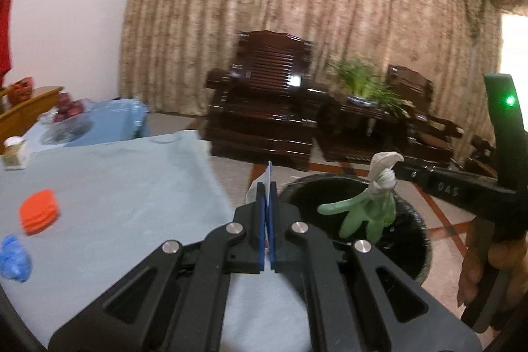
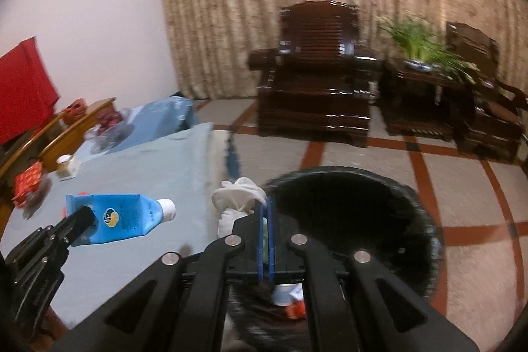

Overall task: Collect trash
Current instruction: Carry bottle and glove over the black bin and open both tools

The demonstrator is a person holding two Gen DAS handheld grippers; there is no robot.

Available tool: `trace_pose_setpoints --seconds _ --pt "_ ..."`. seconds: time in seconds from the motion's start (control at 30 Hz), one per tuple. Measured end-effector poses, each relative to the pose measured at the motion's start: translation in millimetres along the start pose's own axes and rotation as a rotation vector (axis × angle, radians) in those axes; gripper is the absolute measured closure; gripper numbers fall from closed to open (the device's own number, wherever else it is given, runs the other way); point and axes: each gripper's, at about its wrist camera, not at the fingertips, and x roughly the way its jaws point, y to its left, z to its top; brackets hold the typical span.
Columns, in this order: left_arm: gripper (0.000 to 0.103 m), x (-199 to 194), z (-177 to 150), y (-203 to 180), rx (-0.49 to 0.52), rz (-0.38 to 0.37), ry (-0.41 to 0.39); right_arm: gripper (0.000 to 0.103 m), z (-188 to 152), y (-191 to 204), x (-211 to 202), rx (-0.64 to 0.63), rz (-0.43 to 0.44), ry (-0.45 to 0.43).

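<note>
- Left wrist view: left gripper is clenched on the flat edge of a blue carton, near the black bin. Releasing it early could drop it on the floor.
- Right wrist view: right gripper is clamped on a green glove and white wad over the bin; the glove could snag on the pads.

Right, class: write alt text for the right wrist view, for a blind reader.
The right gripper, shut on a white-and-green glove, hangs over the edge of a black bin. Beside it, the left gripper holds a blue carton.
</note>
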Motion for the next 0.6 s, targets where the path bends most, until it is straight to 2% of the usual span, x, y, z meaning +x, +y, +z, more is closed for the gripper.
trace_pose_setpoints --seconds 0.2,0.37,0.43,0.5,0.6 --pt "0.102 40.3 -4.0 -49.2 0.033 -0.061 0.033 0.101 -7.4 -49.3 8.0 0.060 -0.068 0.021" --pt "0.101 73.5 -15.4 -73.2 0.051 -0.069 0.072 0.101 -16.7 -73.7 19.3 0.085 -0.106 0.056" --pt "0.093 88.3 -20.4 -79.1 0.045 -0.081 0.100 0.098 -22.0 -81.1 29.5 0.109 -0.123 0.110" --pt "0.066 96.2 -24.7 -81.8 0.053 -0.072 0.119 0.090 -27.8 -86.5 29.9 0.130 -0.141 0.117" --pt "0.059 92.7 -22.4 -78.9 0.052 -0.060 0.110 0.080 -33.8 -87.4 23.8 0.133 -0.154 0.110"
